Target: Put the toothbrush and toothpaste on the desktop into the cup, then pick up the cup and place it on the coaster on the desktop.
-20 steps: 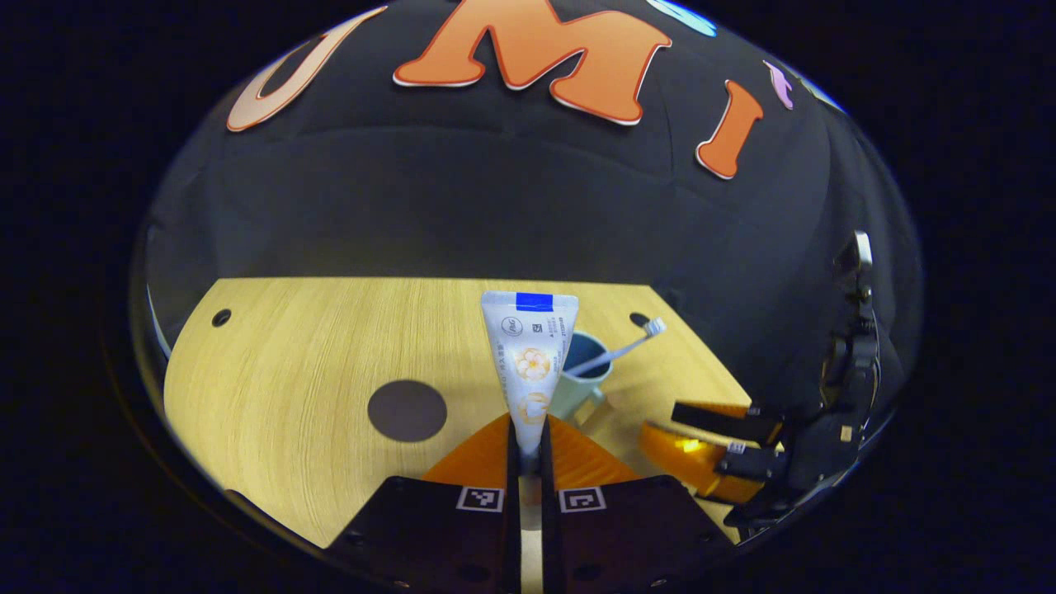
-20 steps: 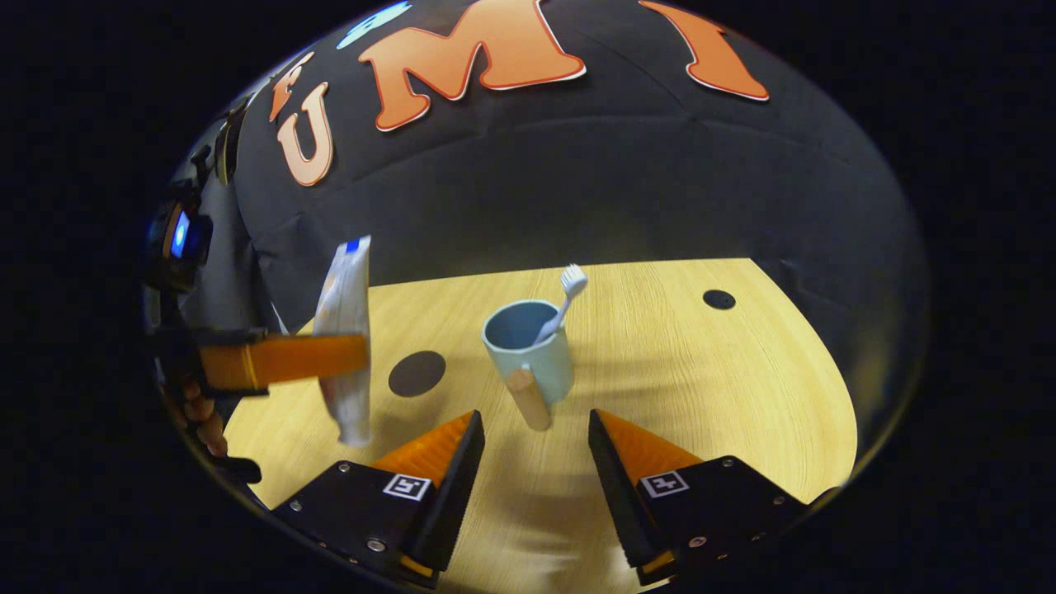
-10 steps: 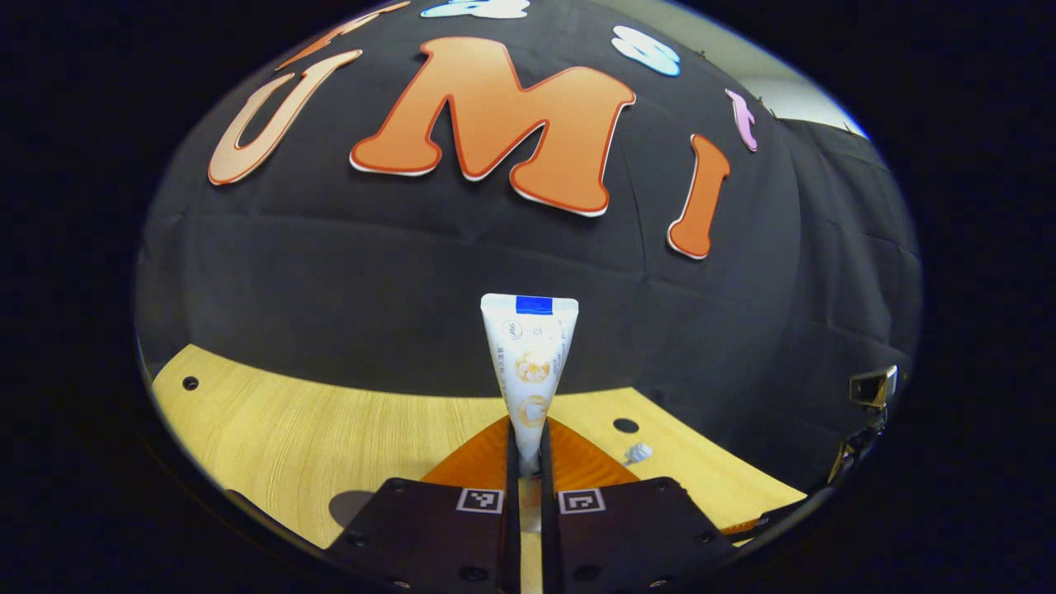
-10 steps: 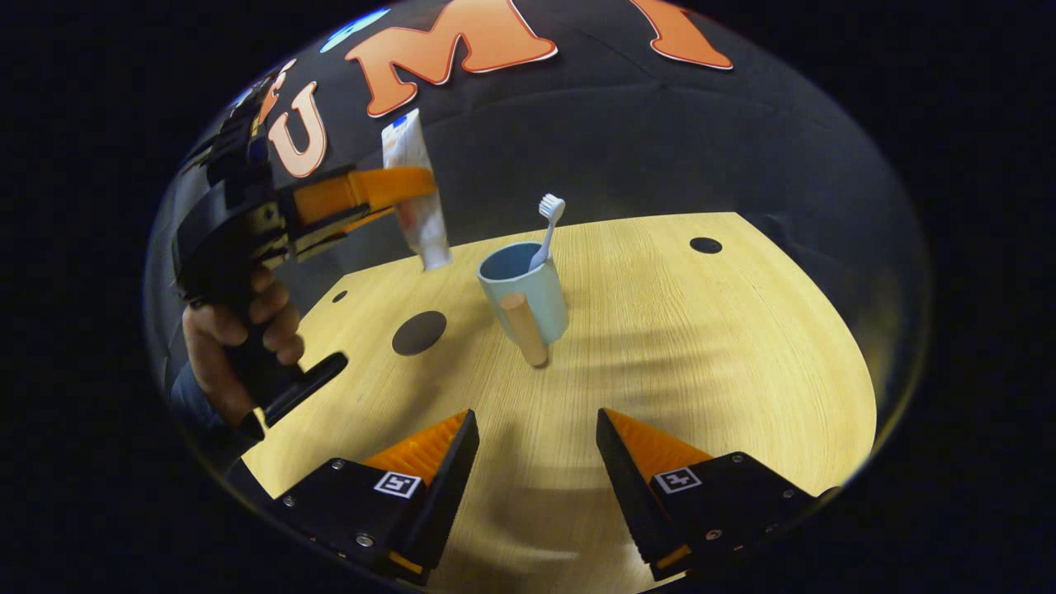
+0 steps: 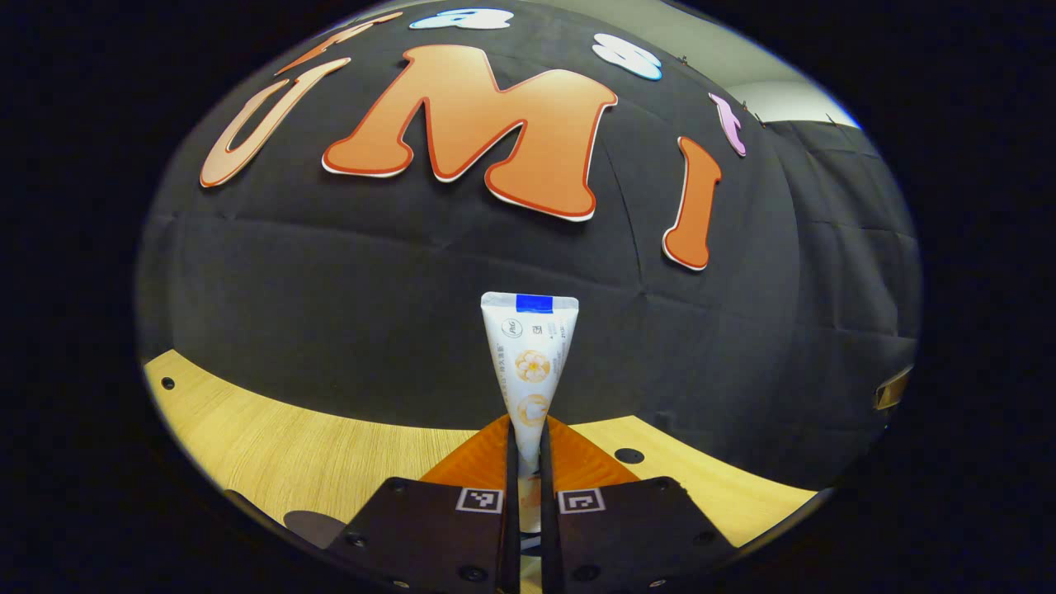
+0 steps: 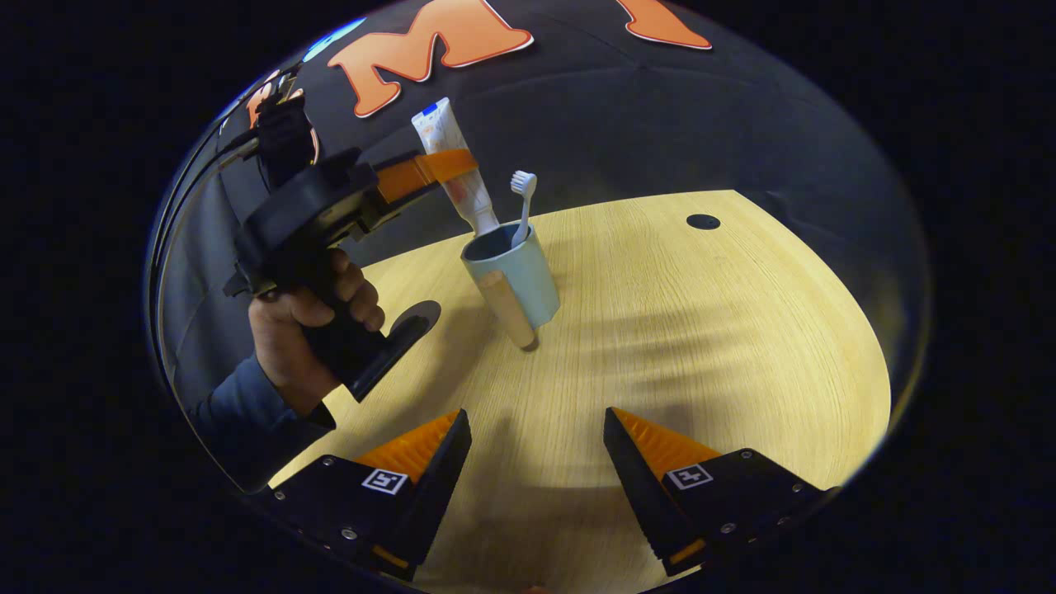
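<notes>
Left hand-held gripper clamped, raised, gripped by a hand, right hand-held gripper spread apart, low

At the bottom of the right gripper view, the right hand-held gripper has black bodies with small screws and square black-and-white markers. At left, the left hand-held gripper has a black pistol-grip housing; a hand wears a blue sleeve.
</notes>
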